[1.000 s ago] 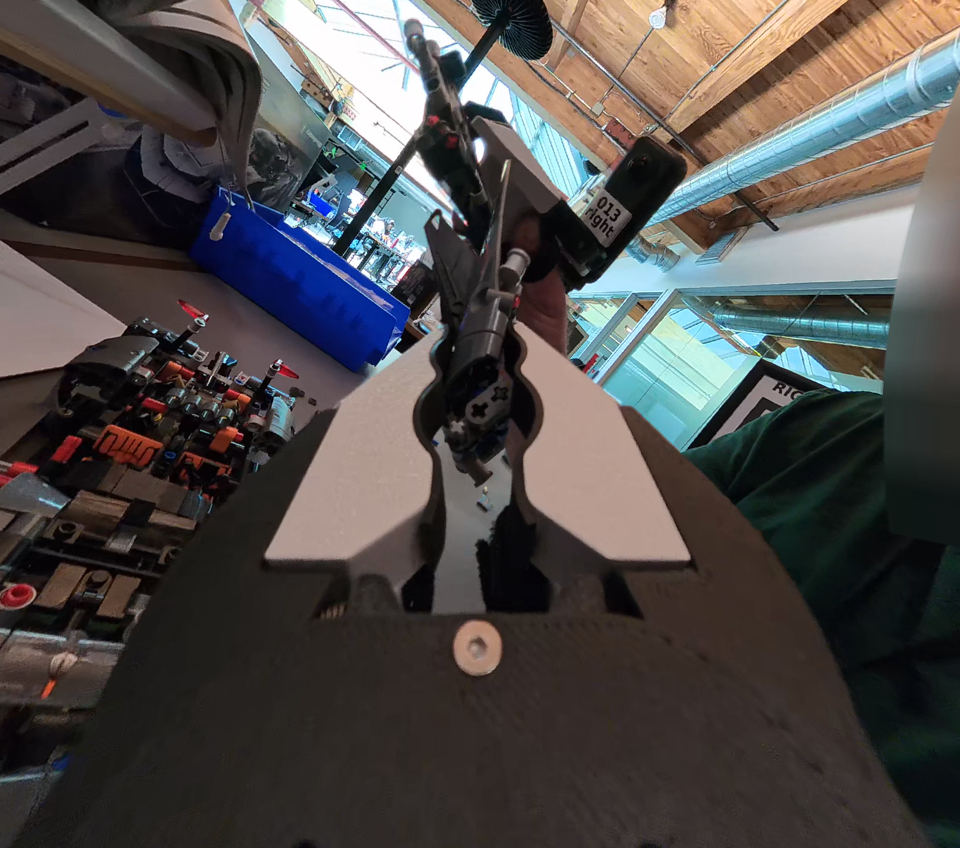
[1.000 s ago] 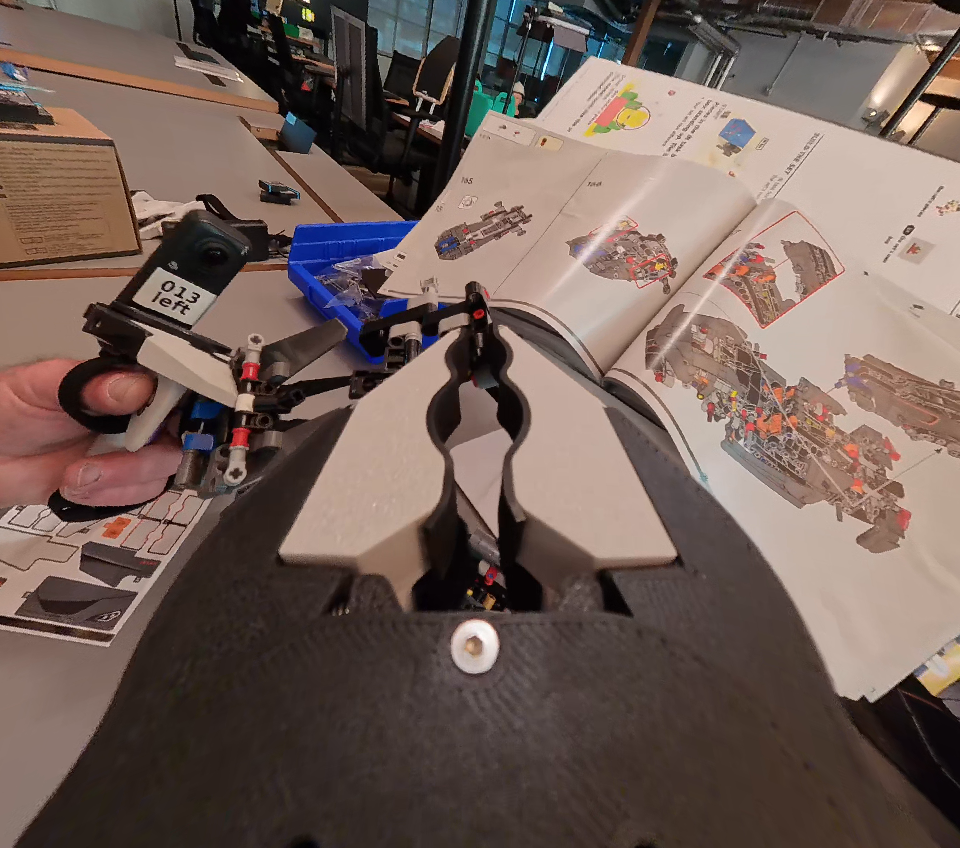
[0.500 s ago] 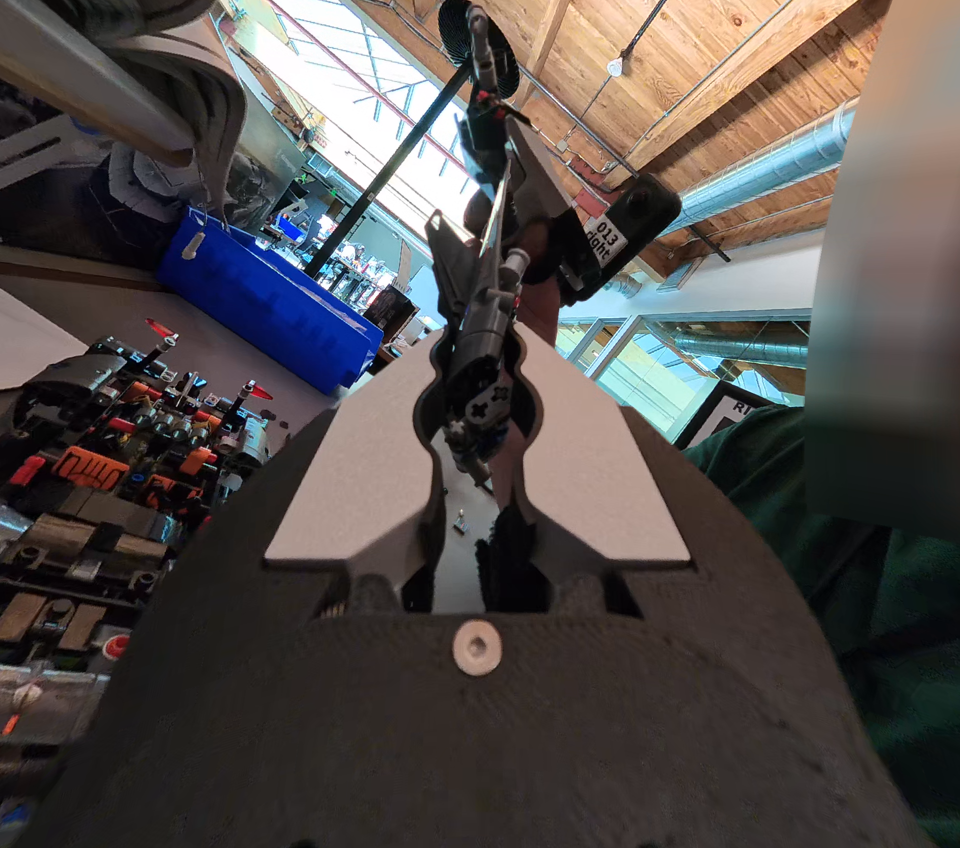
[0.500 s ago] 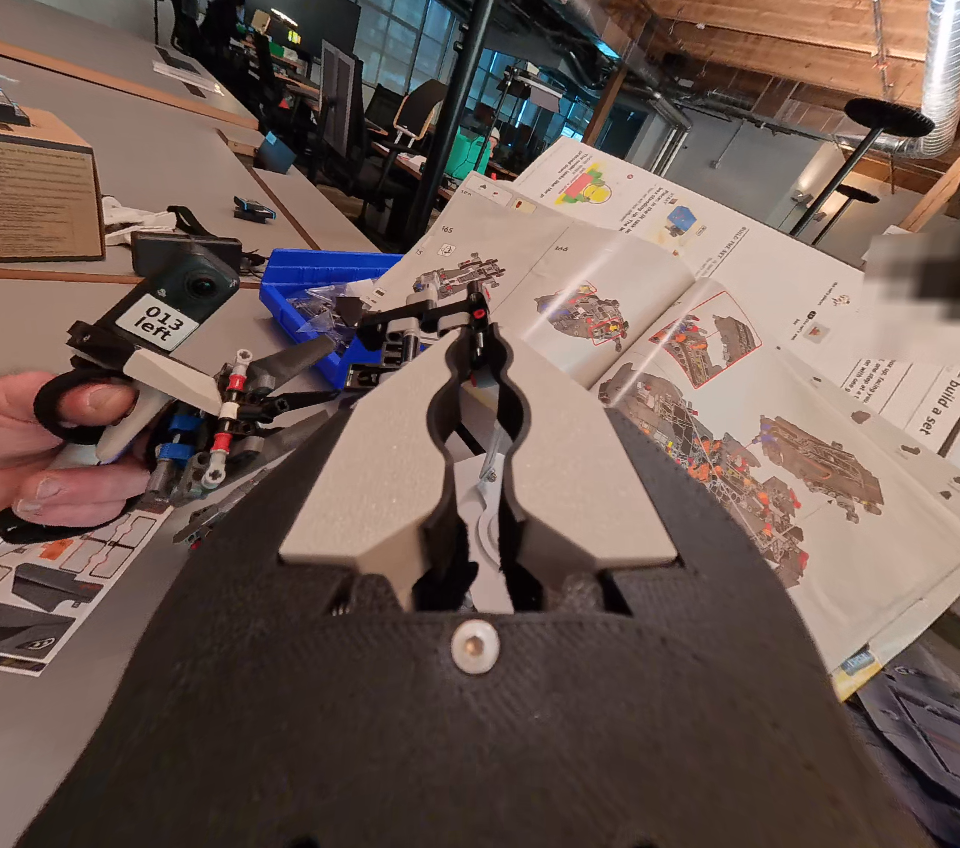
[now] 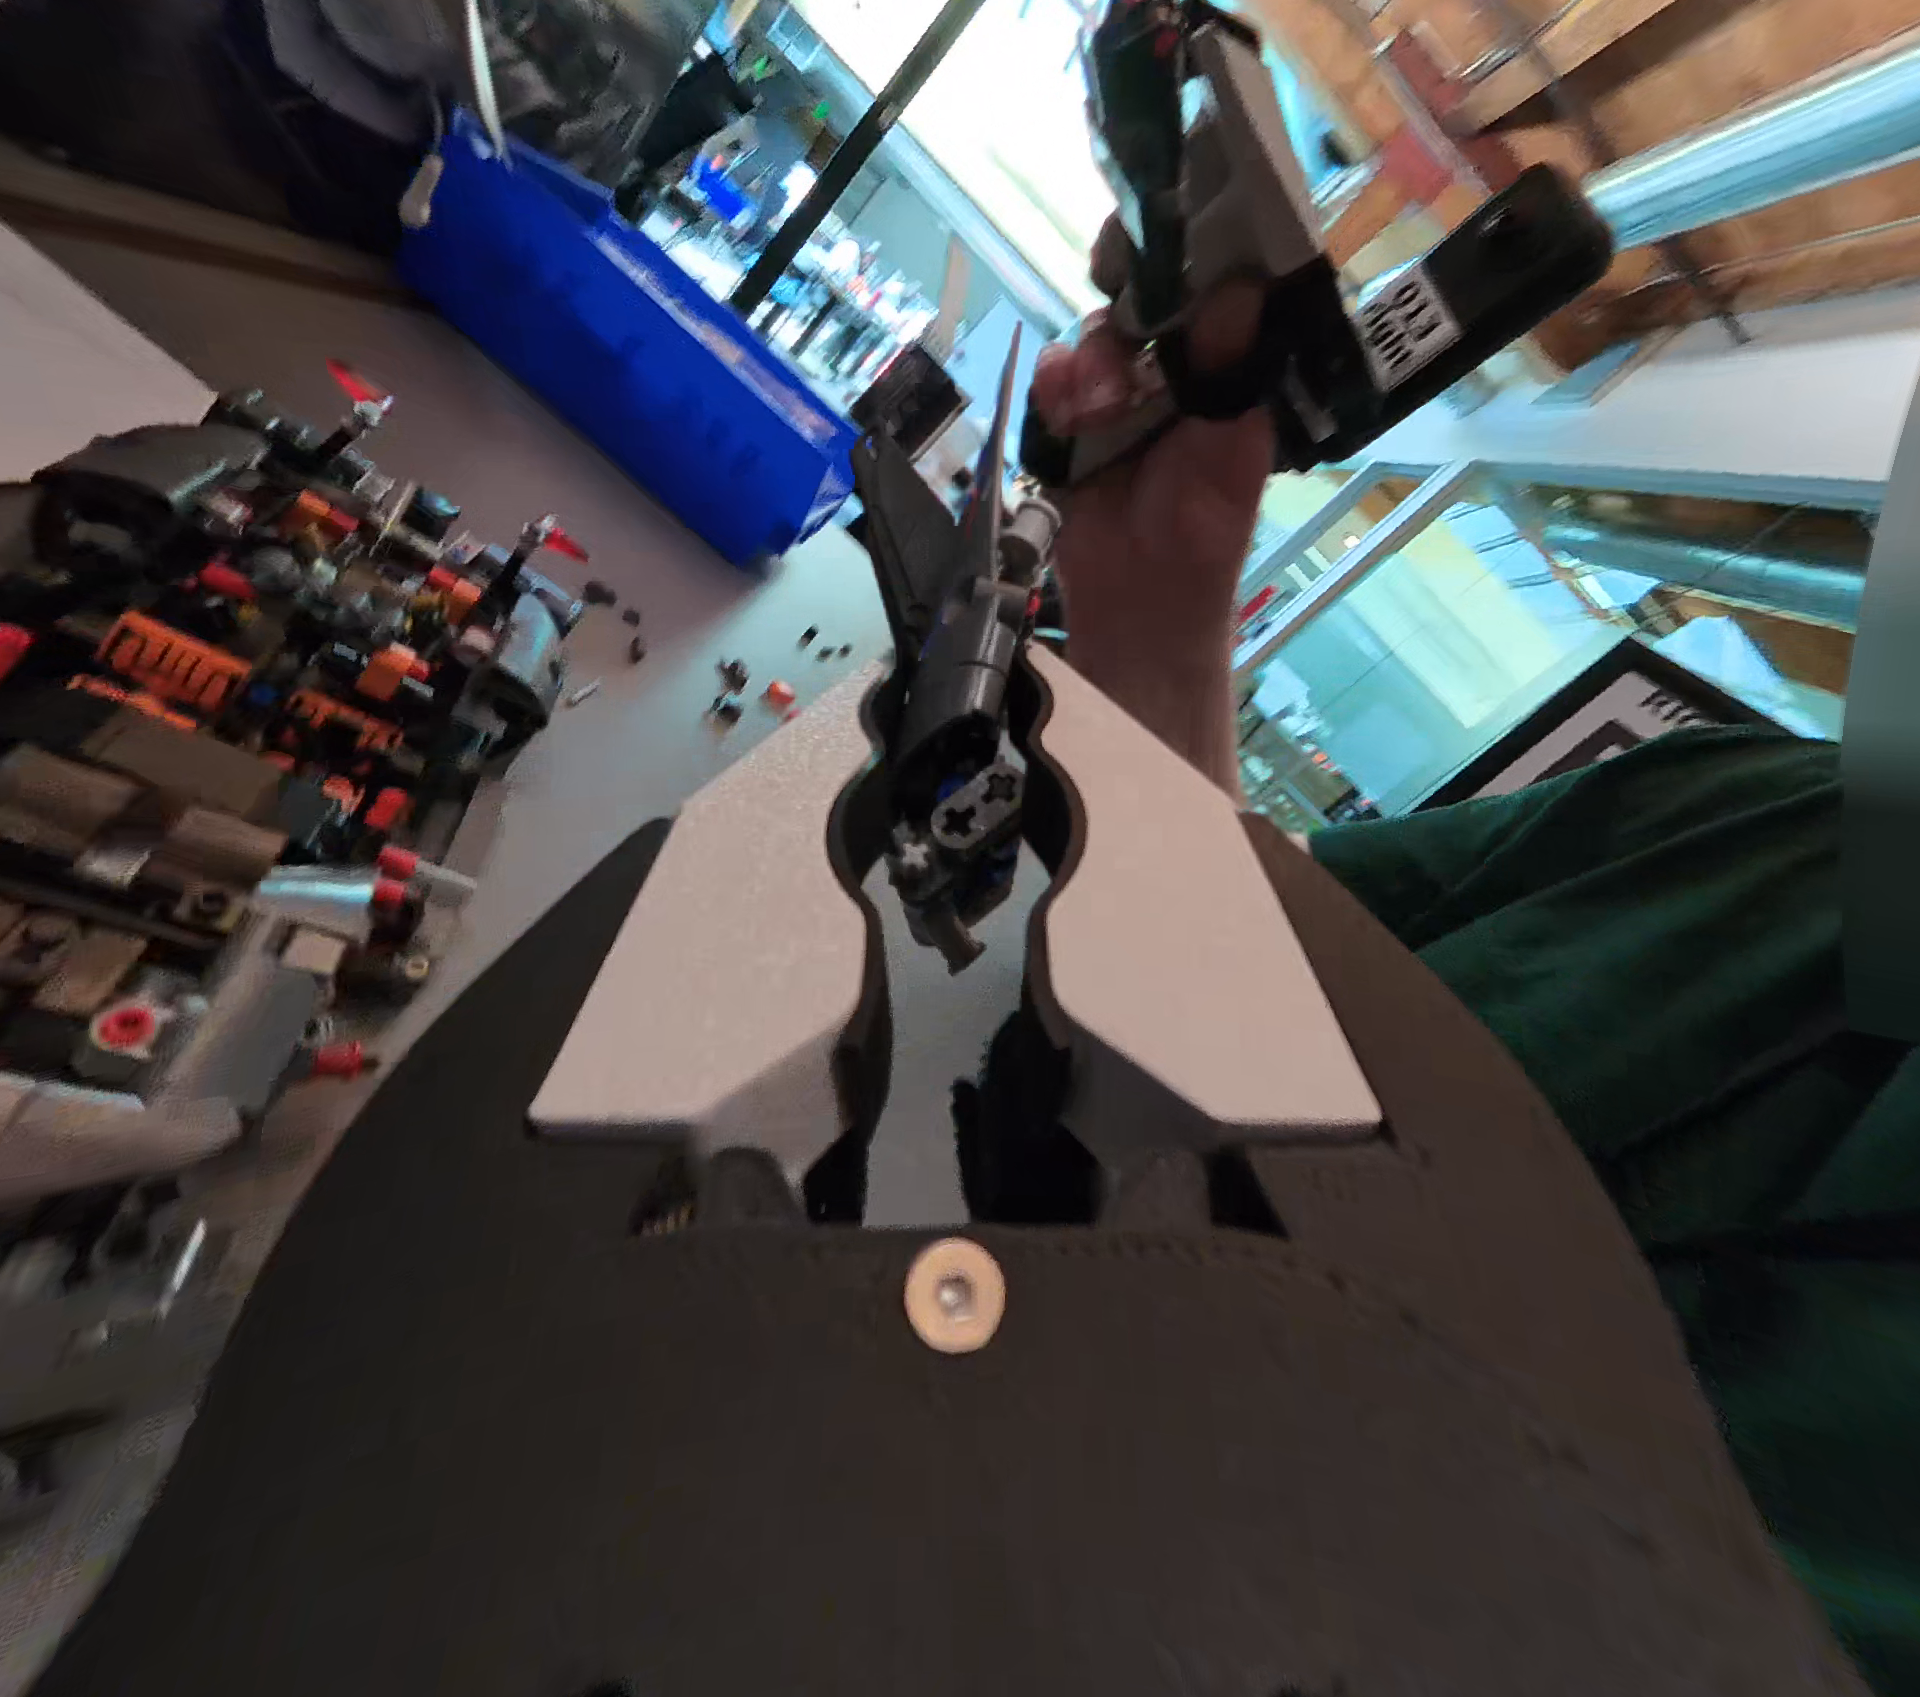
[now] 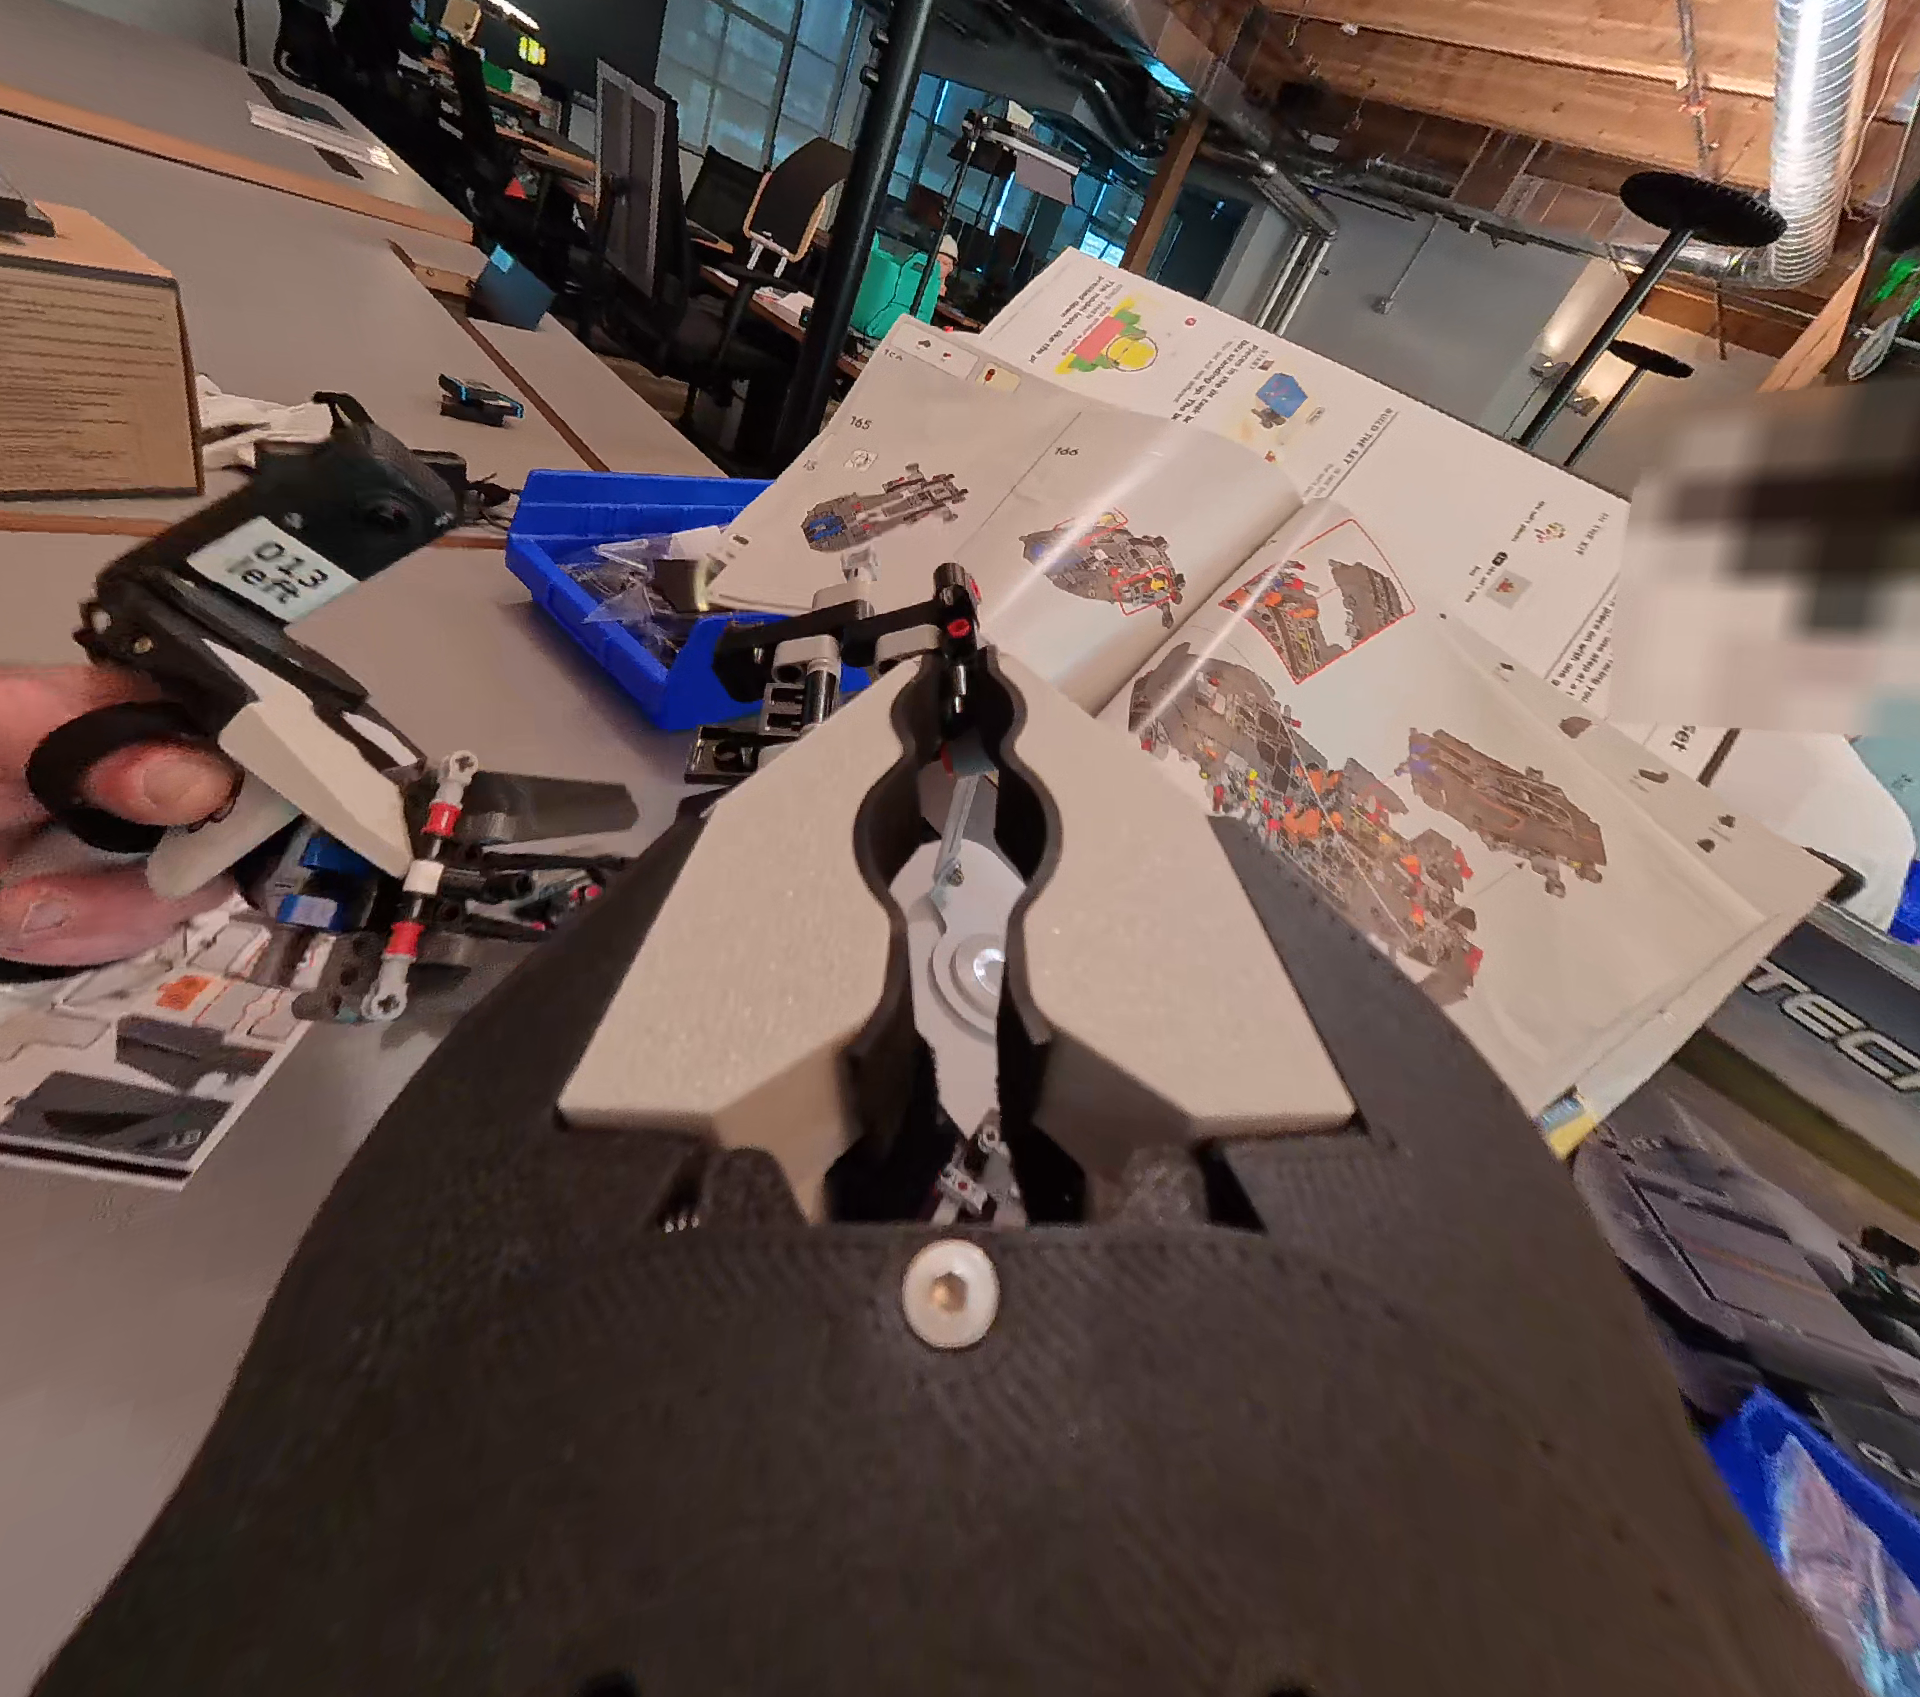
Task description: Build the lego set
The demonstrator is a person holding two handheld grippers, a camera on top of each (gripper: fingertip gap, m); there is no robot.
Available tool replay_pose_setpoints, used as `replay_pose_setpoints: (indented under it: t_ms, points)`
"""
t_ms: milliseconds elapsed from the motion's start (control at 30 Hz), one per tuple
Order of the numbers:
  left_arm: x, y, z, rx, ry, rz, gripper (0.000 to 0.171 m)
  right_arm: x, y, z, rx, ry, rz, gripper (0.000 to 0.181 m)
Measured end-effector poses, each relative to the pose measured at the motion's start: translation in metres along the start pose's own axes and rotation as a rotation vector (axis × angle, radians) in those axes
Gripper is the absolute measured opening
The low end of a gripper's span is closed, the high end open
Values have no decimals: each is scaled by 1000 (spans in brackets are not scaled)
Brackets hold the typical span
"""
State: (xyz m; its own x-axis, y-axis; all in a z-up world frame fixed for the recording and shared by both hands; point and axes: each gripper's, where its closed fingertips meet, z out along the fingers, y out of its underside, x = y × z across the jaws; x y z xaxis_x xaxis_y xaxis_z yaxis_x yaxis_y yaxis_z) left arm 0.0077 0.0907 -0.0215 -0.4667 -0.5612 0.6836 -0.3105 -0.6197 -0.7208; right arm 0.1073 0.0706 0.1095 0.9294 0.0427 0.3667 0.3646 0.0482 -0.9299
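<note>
My left gripper [image 5: 951, 683] is shut on a dark grey Lego sub-assembly [image 5: 961, 717] with a blue part and a pointed panel; it stands up between the fingers. In the right wrist view this gripper [image 6: 400, 837] is low at the left, holding that assembly [image 6: 499, 858] just above the table. My right gripper [image 6: 951, 679] is shut on a small black-and-grey linkage piece [image 6: 852, 645] with a red pin. In the left wrist view the right gripper [image 5: 1164, 6] is held in a hand, high and beyond my left one. The big part-built model [image 5: 208, 712] lies on the table at the left.
An open instruction booklet [image 6: 1299, 712] lies ahead of the right gripper. A blue bin [image 6: 623, 608] of bagged parts sits beside it and also shows in the left wrist view [image 5: 623, 359]. A sticker sheet [image 6: 125, 1065] and a cardboard box [image 6: 94, 369] are at the left. Loose small pieces [image 5: 727, 691] dot the table. Spacing between my two grippers at the tips: around 15 cm. The big part-built model [image 5: 208, 712] is about 15 cm from my left fingertips and 30 cm from my right.
The two grippers have drawn apart: the right one has risen away with its linkage piece, the left one has tilted down toward the table with its assembly.
</note>
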Motion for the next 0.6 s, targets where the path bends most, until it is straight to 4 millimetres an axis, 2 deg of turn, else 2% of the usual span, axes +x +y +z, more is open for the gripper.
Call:
replay_pose_setpoints:
  t_ms: [200,333,433,567,600]
  points:
    - [-6,80,17,-224,-172,-66,17,-10,16,-28,-23,2,24,5]
    - [-25,119,23,-270,-285,-114,17,-17,33,-38,-46,-7,64,5]
    - [-38,131,22,-263,-352,-134,18,-20,41,-43,-53,-9,86,5]
    - [-50,128,14,-264,-470,-80,22,-25,49,-46,-58,-23,116,5]
    - [-52,128,12,-270,-496,-74,27,-26,51,-45,-60,-26,120,5]
